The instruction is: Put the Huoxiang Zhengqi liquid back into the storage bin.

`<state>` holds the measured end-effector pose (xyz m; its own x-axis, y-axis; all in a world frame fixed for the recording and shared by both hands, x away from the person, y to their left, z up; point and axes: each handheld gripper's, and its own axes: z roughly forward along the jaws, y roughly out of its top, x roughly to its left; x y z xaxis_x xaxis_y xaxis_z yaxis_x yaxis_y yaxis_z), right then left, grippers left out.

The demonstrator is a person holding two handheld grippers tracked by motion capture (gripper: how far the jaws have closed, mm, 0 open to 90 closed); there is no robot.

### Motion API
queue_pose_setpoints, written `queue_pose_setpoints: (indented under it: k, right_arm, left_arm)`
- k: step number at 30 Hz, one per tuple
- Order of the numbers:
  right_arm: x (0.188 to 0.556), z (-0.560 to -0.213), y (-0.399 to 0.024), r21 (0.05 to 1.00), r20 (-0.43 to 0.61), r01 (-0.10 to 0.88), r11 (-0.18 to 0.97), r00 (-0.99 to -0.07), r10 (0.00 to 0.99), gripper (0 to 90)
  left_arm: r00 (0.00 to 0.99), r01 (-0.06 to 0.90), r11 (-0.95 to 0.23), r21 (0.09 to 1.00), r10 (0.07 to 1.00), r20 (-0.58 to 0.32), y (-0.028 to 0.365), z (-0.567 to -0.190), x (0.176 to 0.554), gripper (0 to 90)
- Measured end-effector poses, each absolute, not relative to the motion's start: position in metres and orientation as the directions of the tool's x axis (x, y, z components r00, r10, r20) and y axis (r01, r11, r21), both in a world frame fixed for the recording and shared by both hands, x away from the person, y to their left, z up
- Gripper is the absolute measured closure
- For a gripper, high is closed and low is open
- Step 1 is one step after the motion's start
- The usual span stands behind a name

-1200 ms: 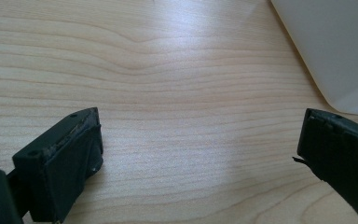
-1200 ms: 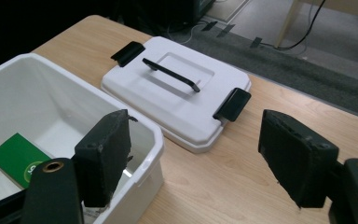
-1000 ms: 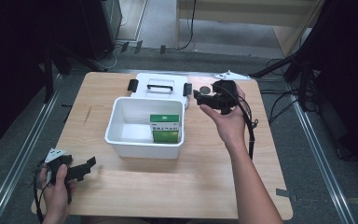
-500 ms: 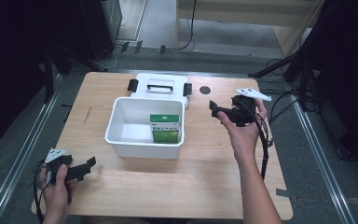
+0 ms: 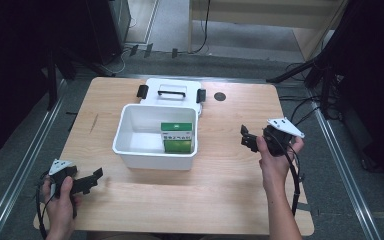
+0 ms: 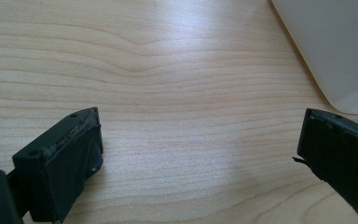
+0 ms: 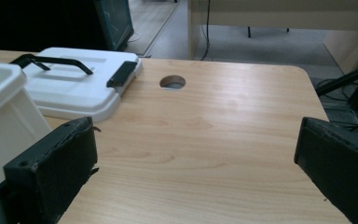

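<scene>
High view: wooden table (image 5: 230, 190) on grey floor (image 5: 360, 200); left gripper (image 5: 82, 182) and right gripper (image 5: 248, 140) fingers wide apart, empty.

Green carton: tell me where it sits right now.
In the high view the green carton stands upright inside the white bin at mid-table, against its right wall, just in front of the bin's lid.
</scene>
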<state>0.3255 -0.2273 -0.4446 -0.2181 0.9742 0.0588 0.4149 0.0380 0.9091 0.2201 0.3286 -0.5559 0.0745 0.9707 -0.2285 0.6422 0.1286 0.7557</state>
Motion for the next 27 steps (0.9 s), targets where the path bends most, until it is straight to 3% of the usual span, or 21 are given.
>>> queue_pose_setpoints:
  k: [27]
  right_arm:
    - [0.269, -0.521, -0.297, 0.883, 0.112, 0.468, -0.025, -0.161, 0.981, 0.0]
  left_arm:
    - [0.070, 0.627, 0.118, 0.770, 0.976, -0.207, 0.326, -0.555, 0.218, 1.0]
